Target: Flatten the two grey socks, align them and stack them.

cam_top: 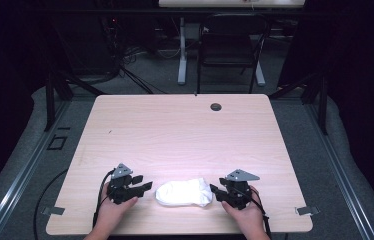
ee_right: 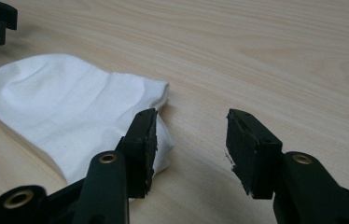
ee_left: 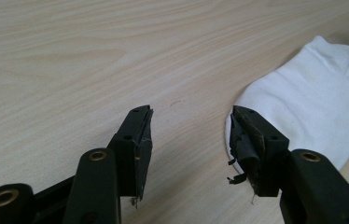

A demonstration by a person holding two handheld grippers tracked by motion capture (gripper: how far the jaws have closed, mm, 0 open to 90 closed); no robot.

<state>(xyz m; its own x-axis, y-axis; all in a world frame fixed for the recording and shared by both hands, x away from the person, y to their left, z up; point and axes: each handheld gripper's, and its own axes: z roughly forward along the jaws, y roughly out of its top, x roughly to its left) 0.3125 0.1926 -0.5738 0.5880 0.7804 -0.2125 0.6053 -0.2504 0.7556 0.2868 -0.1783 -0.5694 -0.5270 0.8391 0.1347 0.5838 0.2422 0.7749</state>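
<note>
White sock (cam_top: 184, 192) lying flat on the wooden bench (cam_top: 185, 130), near the front edge, about 6 o'clock from the bench's middle. Left gripper (cam_top: 142, 186) at the sock's 9 o'clock, held in a hand (cam_top: 114, 209), fingers (ee_left: 137, 135) spread wide with bare wood between them; one finger just at the sock's rounded end (ee_left: 312, 102). Right gripper (cam_top: 216, 192) at the sock's 3 o'clock, held in the other hand (cam_top: 247, 214), fingers (ee_right: 142, 140) likewise wide apart, nothing gripped; one finger over the sock's open end (ee_right: 70, 107), whether touching cannot be told. Small round hole (cam_top: 216, 106) in the bench at 12 o'clock, well apart from the sock.
</note>
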